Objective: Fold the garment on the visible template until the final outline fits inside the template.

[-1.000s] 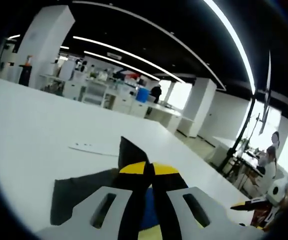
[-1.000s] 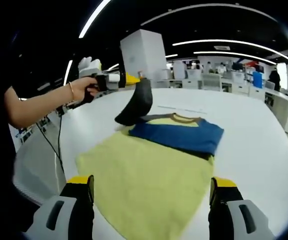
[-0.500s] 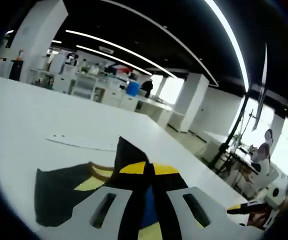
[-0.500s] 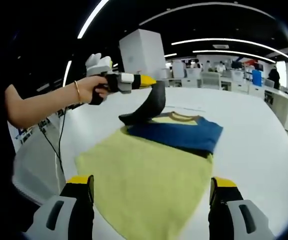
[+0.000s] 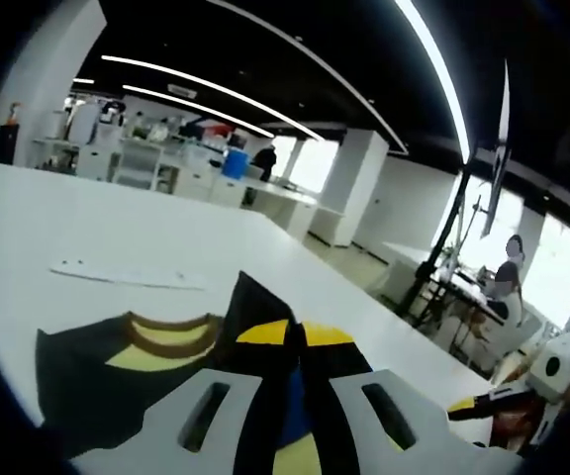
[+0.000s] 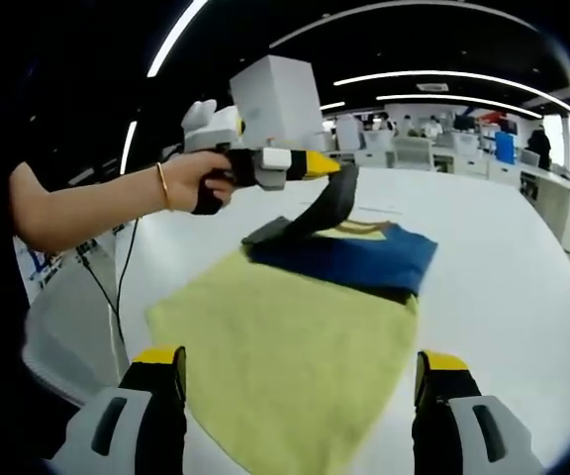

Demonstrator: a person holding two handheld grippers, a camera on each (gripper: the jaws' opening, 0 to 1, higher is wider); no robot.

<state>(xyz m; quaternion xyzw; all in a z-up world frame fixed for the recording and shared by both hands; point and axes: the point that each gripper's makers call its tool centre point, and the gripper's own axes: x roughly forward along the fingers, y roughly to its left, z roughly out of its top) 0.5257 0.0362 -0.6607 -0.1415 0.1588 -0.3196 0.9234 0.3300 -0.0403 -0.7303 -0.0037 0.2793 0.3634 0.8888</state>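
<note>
One fold under way: left tongs (image 6: 332,166) clamp the dark sleeve (image 6: 327,206), lifted over the shirt (image 6: 295,327) lying ahead of the right tongs (image 6: 303,376), agape and empty; body folds remain.

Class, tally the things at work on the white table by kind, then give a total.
Garment: 1
Grippers: 2, left gripper and right gripper
White strip on the table: 1
Total: 4
</note>
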